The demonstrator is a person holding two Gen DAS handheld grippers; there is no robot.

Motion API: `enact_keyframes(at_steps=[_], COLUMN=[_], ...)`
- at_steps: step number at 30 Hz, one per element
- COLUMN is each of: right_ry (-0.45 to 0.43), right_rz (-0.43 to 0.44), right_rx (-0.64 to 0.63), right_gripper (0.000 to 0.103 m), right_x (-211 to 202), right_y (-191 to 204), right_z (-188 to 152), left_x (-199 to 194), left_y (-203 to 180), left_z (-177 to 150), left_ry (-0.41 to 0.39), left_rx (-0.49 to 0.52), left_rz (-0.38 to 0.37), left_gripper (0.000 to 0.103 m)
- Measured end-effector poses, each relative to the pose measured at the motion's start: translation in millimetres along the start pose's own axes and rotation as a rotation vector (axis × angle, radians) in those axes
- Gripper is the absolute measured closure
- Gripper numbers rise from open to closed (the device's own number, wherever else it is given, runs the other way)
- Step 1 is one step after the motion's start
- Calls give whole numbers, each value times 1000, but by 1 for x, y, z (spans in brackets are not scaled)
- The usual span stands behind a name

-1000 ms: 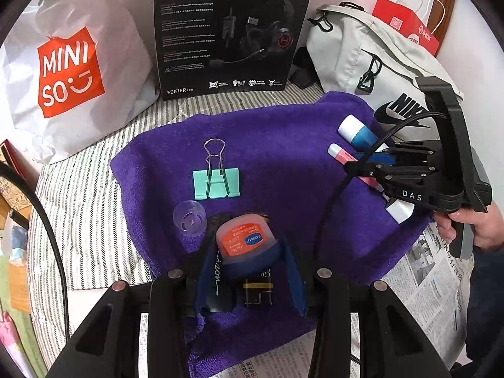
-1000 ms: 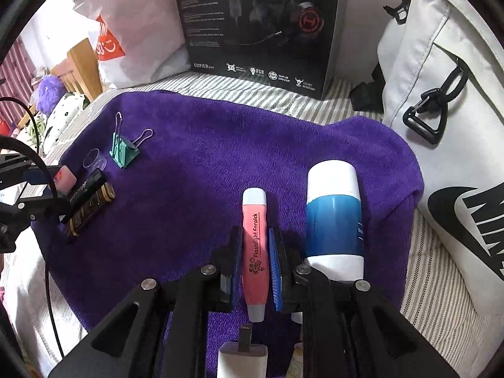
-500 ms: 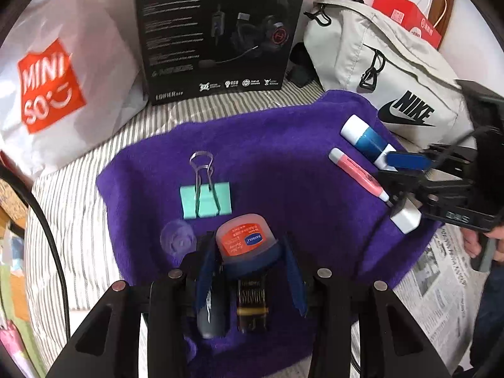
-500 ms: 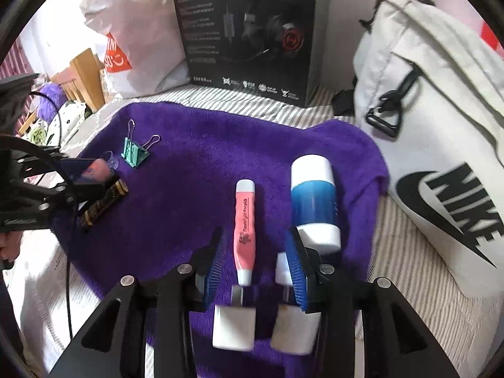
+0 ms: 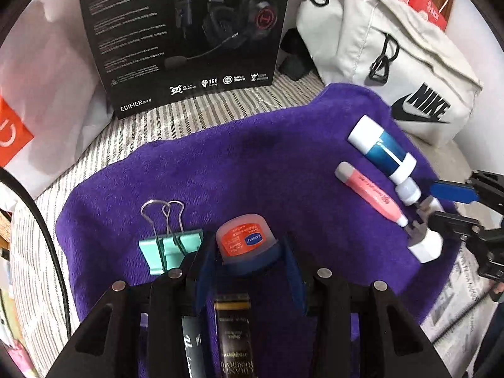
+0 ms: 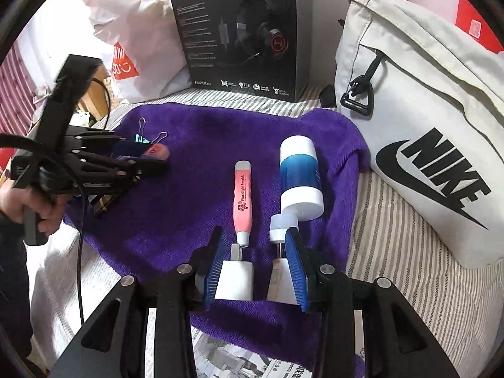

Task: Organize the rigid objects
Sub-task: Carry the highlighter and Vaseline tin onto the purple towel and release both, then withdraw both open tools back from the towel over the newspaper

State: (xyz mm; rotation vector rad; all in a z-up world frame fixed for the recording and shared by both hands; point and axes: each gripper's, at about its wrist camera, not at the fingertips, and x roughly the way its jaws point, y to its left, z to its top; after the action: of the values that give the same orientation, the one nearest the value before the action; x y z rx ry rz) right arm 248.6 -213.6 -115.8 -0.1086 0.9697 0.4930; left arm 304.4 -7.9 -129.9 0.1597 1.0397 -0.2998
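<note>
Gripping the small red-lidded balm jar (image 5: 242, 242) between its blue pads, our left gripper (image 5: 247, 252) hung over the purple terry towel (image 5: 236, 173), just beside the mint-green binder clip (image 5: 168, 249). Our right gripper (image 6: 256, 258) stood open and empty; the pink plastic flashlight earpick (image 6: 242, 201) lay ahead, between the jaw lines but untouched.

A striped bed (image 6: 393, 230) carries a purple towel (image 6: 195, 195), a black box (image 6: 239, 31), a white bag (image 6: 419, 100) and newspaper (image 6: 239, 359).
</note>
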Motion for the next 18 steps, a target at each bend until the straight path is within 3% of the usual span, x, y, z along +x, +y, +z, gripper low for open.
enact_keyframes(at_steps=[7, 18], right_ry=[5, 2], right_rz=[3, -19], right_rx=[-2, 27], right_gripper=[64, 63], right_x=[-3, -25], right_y=[3, 1], right_z=[-3, -19], left_x=[4, -9], left_y=[-7, -17], left_z=[0, -15], left_ry=[2, 27], left_rx=[43, 53], left_rz=[40, 23], left_gripper=[63, 55])
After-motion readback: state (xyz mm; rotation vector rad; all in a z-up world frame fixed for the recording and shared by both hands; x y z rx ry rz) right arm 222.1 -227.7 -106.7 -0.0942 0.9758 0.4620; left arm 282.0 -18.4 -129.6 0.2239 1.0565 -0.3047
